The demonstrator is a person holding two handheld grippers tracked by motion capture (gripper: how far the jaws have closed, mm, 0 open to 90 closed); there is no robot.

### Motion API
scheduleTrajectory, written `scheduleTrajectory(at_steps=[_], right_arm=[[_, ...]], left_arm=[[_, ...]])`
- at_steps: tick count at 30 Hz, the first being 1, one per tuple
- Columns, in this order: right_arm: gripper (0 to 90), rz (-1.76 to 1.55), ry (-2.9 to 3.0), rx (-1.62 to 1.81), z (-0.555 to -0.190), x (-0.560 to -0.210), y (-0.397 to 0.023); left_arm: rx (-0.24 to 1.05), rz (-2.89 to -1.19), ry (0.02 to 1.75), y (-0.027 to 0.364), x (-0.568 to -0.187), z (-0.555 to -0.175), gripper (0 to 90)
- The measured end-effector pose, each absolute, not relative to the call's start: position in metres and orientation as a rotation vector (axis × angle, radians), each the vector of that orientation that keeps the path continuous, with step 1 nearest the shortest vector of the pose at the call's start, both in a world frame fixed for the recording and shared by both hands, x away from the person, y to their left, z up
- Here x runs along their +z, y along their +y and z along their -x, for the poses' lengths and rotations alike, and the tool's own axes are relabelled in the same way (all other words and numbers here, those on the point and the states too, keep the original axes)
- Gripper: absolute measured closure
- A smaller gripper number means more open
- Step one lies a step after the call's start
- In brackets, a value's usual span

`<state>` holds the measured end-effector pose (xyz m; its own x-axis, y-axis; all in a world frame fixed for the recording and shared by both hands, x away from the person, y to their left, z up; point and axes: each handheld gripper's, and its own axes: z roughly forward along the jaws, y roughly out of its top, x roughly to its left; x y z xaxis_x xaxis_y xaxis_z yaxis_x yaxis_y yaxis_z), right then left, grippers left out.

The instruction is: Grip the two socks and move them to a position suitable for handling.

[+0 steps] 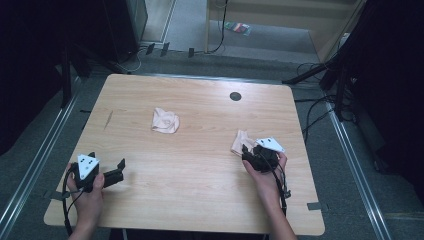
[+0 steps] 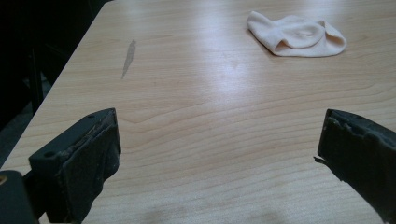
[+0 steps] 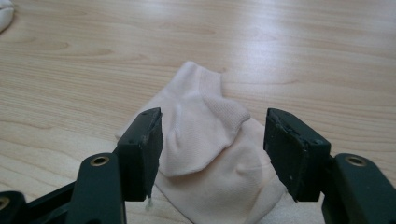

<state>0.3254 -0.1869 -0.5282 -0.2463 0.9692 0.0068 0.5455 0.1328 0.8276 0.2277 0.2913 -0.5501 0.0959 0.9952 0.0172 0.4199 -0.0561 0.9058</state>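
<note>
Near your right hand: the flat sock (image 3: 210, 154) lies on the worktop (image 1: 200, 160), toward its right edge, one end folded over itself — untouched as yet.
Right tongs (image 3: 212, 149): jaws stand apart on either side of the sock, pads clear of the fabric; nothing is pinched. In the high view you hold these right tongs (image 1: 248, 152) right at the sock's (image 1: 242, 141) near end.
Left tongs (image 2: 217, 158): spread wide, bare wood between the jaws, parked at the worktop's left front corner (image 1: 107, 172) — well apart from both socks.
Second sock (image 1: 165, 120): crumpled in a loose ball near the middle of the worktop, off toward the far side; nothing touches it.
Done so far: judging by the layout, you are lined up for a first grasp only — neither sock is lifted, paired or straightened.
Left to do: close on the flat sock, then deal with the crumpled one; most of the work looks ahead of you.
</note>
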Motion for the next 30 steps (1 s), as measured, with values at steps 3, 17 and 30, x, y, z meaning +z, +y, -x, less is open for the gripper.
scheduleTrajectory(at_steps=[3, 17, 30], right_arm=[[39.1, -1.466, 1.875, 0.981, -0.328, -0.532, -0.186], [66.8, -1.554, 1.889, 0.947, -0.336, -0.548, -0.196], [85.8, -1.447, 1.858, 1.088, -0.312, -0.512, -0.186]], left_arm=[[0.929, -1.599, 1.433, 0.291, -0.550, -0.228, 0.0], [0.925, -1.598, 1.438, 0.291, -0.550, -0.228, 0.0], [0.961, -1.604, 1.405, 0.278, -0.539, -0.224, 0.0]])
